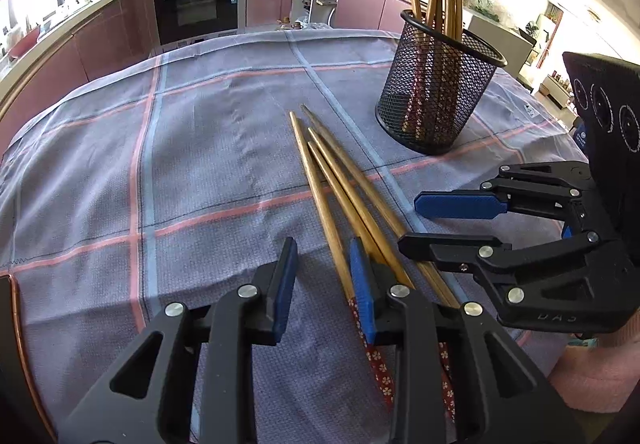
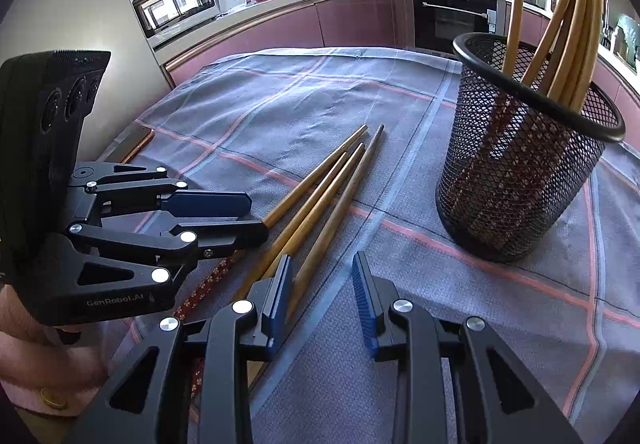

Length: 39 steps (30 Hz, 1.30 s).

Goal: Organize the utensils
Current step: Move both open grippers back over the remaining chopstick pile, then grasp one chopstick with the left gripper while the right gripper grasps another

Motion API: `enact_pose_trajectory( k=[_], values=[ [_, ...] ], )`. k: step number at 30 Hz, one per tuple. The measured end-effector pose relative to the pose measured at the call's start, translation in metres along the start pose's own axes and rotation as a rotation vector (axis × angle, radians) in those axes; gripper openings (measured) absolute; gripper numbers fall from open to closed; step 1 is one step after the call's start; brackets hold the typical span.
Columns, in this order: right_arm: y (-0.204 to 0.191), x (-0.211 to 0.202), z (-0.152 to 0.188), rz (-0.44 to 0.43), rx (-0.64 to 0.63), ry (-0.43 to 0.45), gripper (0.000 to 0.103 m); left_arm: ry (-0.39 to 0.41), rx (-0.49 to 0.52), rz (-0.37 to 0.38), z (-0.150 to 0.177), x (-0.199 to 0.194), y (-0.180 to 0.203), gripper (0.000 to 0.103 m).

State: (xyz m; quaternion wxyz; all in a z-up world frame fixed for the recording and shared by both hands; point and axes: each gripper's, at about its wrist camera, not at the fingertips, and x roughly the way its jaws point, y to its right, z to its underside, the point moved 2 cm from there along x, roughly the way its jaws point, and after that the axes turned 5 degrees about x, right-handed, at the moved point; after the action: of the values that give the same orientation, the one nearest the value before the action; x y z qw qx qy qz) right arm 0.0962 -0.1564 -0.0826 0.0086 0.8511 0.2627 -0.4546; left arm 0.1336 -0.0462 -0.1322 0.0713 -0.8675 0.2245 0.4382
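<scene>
The black mesh cup is standing upright on the checked cloth, holding several chopsticks that are leaning against its far rim, their patterned red ends down at the bottom. Four loose chopsticks are lying side by side on the desk, near the cup but apart from it, thin tips pointing away from me. My left gripper is hanging with its jaws apart and nothing between them; its right finger is sitting right over one stick, and I cannot tell if it is touching. My right gripper is hovering released, empty, just beside the sticks. Bare cloth is stretching wide to the left, up to the desk's edge.
</scene>
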Motion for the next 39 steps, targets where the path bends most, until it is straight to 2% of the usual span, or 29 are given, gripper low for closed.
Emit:
enact_pose_trajectory(
  k=[8,11,15,21,31,39],
  values=[
    [0.002,0.008,-0.009,0.028,0.002,0.016,0.026,-0.001,0.001,-0.015,-0.01,0.009,-0.002,0.027],
    [0.005,0.008,-0.009,0.028,0.02,0.023,0.021,0.002,0.002,-0.026,-0.011,0.01,-0.001,0.024],
    [0.011,0.006,-0.008,0.005,0.059,0.026,0.011,0.005,-0.021,-0.011,-0.009,0.009,-0.002,0.012],
    [0.021,0.0,-0.005,-0.016,0.128,0.044,0.007,0.017,-0.061,-0.019,-0.006,0.005,-0.004,0.008],
    [0.02,-0.024,-0.004,-0.065,0.129,0.102,0.006,0.047,-0.071,0.008,-0.002,-0.013,-0.002,0.007],
    [0.009,-0.011,0.002,-0.083,0.088,0.03,0.006,0.007,-0.042,0.028,0.008,-0.008,0.003,0.008]
  ],
)
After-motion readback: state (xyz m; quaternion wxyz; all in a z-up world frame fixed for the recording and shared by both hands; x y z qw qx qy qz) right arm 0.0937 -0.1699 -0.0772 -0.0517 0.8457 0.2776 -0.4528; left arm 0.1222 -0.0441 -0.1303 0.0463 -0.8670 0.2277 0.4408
